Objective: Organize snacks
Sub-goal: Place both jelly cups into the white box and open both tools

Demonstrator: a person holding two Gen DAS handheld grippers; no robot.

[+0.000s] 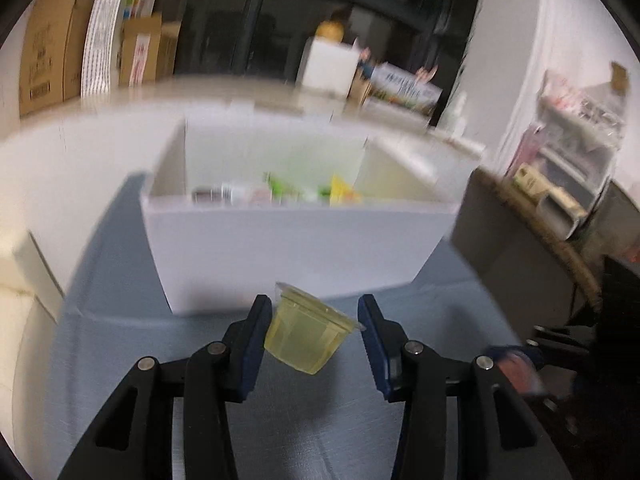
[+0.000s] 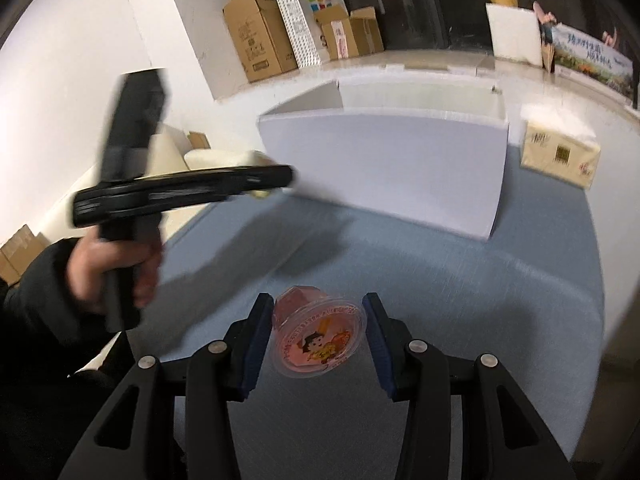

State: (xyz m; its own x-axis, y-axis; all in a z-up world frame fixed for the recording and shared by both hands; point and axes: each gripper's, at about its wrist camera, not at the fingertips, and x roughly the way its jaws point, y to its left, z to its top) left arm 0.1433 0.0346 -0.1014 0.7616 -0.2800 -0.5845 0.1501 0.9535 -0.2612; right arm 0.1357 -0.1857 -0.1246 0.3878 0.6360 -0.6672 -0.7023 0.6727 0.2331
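Two tools angled downward over the blue-grey desk (image 2: 460, 280). Left tool (image 1: 316, 330) was clenched on a tilted translucent yellow jelly cup (image 1: 306, 334), lifted clear just before the near wall of the white open-topped box (image 1: 296, 248). Right tool (image 2: 318, 336) gripped a pink jelly cup with cartoon lid (image 2: 318, 338), open desk ahead up to the box. A sleeved hand (image 2: 116, 272) held the left tool's handle.

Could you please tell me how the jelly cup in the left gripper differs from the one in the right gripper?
The yellow jelly cup is pale yellow-green; the pink jelly cup is pink. The yellow cup shows its side wall, lid turned away; the pink cup shows its printed cartoon lid to the camera. Both are small sealed translucent cups, tilted, held between blue pads above the blue tabletop: the left gripper and right gripper.
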